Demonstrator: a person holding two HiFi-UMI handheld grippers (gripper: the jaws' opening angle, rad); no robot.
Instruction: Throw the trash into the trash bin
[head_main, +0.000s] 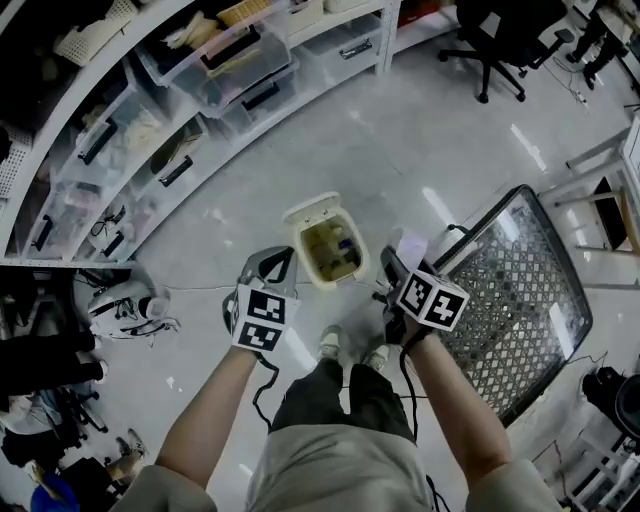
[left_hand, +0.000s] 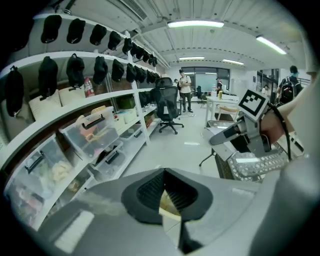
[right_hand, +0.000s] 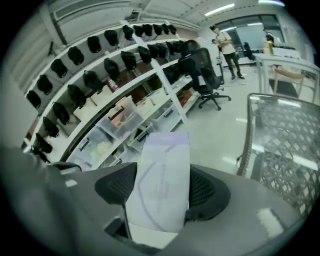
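Right tool (head_main: 392, 258) pinching a pale carton (right_hand: 160, 185), which stands upright between the pads; faint lavender linework on its face. Left tool (left_hand: 164, 172) pressed together at the tips, nothing held. Trash bin (head_main: 303, 250) on the floor (head_main: 400, 150), lid flipped open on the far side. It sits between the two tools, just beyond the person's shoes (head_main: 350, 348). Yellowish contents, possibly wrappers. Mesh desk (head_main: 520, 300) at right.

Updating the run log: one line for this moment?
left gripper: shut | right gripper: holding carton | trash bin: lid open
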